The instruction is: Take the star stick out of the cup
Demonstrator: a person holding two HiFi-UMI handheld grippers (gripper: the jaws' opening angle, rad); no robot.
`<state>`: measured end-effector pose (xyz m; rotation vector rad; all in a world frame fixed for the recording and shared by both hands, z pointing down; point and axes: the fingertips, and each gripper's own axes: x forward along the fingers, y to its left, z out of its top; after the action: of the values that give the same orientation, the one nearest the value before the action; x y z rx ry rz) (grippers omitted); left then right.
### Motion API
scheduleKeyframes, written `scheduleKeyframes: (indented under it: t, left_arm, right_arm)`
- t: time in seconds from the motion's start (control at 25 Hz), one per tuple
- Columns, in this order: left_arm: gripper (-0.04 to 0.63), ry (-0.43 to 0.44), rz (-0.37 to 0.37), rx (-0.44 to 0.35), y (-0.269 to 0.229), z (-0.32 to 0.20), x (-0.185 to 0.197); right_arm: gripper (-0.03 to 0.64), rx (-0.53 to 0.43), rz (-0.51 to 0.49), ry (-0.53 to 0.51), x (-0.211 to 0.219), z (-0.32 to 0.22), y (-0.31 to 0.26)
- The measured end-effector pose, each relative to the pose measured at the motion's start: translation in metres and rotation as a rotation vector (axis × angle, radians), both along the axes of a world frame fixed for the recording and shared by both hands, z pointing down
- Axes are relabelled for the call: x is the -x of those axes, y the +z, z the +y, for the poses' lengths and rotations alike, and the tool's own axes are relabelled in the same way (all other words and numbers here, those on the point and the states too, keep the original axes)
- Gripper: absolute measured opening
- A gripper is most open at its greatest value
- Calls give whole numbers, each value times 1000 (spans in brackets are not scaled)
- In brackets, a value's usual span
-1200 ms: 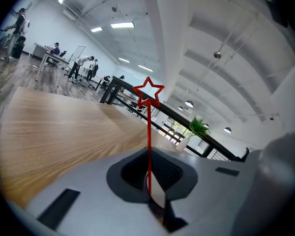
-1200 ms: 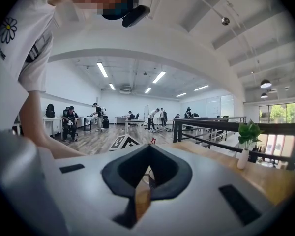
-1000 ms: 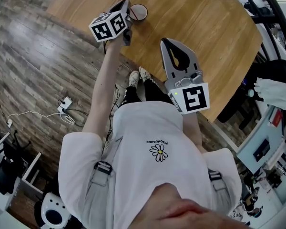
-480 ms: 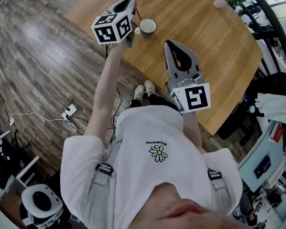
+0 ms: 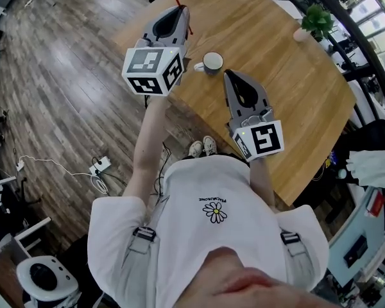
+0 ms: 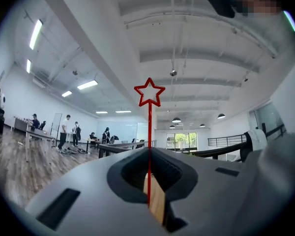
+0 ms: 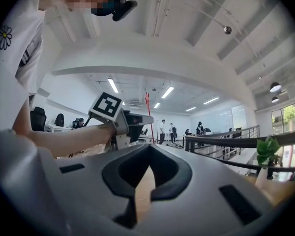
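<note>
We see the left gripper pinched tight on the thin red star-topped stick, which is held clear of the white ceramic cup, at its 11 o'clock. The right gripper is closed and empty, at the cup's 4 o'clock. Light wooden table, grey plank floor, open office, ceiling strip lights.

small print above daisy on white shirt, too small to read

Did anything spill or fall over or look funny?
Nothing stands out. The cup stands upright on the table, with nothing spilled around it. The left gripper holds the star stick straight, clear of the cup.
</note>
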<state>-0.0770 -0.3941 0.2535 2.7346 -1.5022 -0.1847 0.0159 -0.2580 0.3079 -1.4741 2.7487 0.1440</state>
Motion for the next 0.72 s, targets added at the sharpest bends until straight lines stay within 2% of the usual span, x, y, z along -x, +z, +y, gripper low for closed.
scheduleKeyframes:
  t: [0.24, 0.4, 0.6, 0.72]
  left_arm:
    - [20, -164, -87, -219, -41, 53, 23]
    - [20, -253, -81, -377, -57, 94, 27]
    - [20, -362, -107, -366, -25, 132, 38]
    - [20, -383, -169, -378, -4, 145, 43]
  right_arm:
    - [9, -23, -10, -17, 8, 4, -5]
    - [9, -47, 14, -24, 12, 5, -8]
    - [9, -74, 24, -27, 15, 9, -13]
    - [9, -86, 26, -17, 13, 8, -15]
